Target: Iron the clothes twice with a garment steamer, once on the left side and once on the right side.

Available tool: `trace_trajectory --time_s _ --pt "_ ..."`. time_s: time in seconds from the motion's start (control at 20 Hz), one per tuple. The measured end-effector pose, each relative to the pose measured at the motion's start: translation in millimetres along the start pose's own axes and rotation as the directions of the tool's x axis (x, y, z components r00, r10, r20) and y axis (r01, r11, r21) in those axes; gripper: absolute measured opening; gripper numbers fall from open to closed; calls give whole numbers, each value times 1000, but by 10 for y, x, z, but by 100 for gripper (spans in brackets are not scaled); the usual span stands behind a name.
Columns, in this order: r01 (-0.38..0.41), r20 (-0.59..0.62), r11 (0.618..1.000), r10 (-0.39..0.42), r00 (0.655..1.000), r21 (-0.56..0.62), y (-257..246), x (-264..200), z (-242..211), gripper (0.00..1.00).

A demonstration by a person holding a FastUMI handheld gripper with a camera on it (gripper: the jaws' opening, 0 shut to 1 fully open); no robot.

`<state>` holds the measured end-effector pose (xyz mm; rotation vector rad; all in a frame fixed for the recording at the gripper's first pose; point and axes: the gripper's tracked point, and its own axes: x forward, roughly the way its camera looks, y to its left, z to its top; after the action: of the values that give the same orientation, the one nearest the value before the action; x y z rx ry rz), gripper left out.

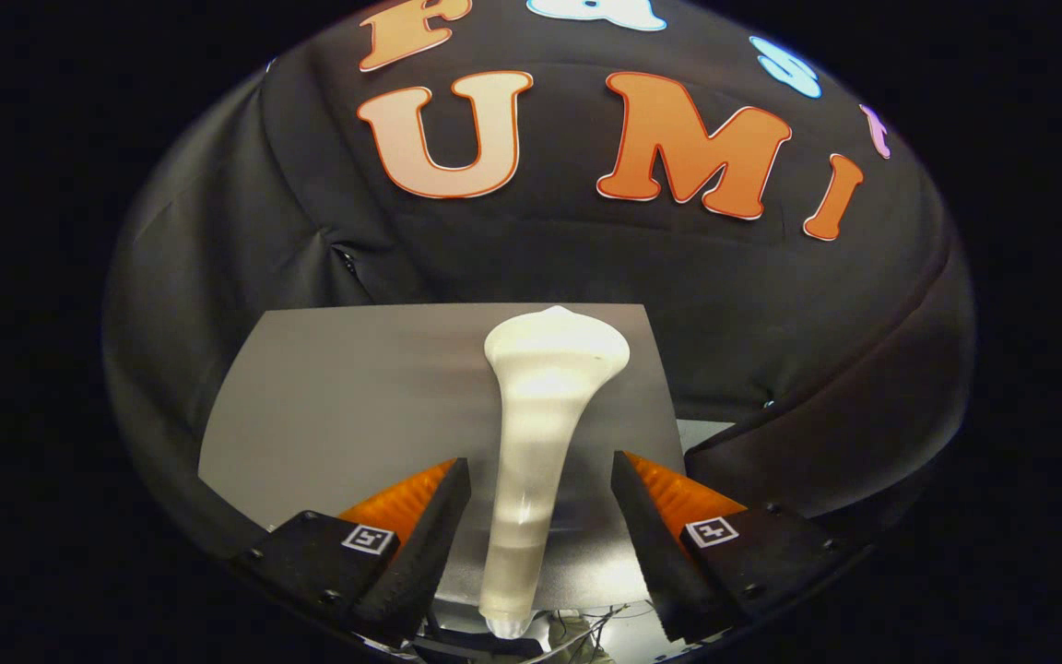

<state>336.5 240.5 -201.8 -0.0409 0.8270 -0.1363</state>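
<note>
I've got the jaws point(540, 516) spread wide, gripping nothing; the white garment steamer point(540, 433) stands between them, its handle seemingly clear of both, head reaching toward the grey counter's point(328, 397) far edge.

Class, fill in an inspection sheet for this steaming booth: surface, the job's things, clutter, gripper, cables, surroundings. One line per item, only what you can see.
Surface: grey sheet, flat, bare where it shows.
Job's things: white garment steamer, handle between the jaws, wide head pointing away beyond them; clothes: nothing seen.
Clutter: nothing seen.
Gripper: gripper open, jaws on either side of the steamer's handle with a gap on each side.
Cables: thin wires below the sheet's near edge.
Surroundings: black cloth wall behind and around the sheet.
</note>
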Motion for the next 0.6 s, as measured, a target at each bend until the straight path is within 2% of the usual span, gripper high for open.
trace_trajectory --time_s 0.1,0.3,0.45,0.6 --pt "-5 -23 1000 5 1000 18 14 72 -40 98" --pt "-3 -69 1000 5 998 31 66 207 -151 91" --pt "3 -91 1000 -3 996 9 122 293 -242 91" --pt "5 -118 1000 -1 993 28 154 332 -319 83"
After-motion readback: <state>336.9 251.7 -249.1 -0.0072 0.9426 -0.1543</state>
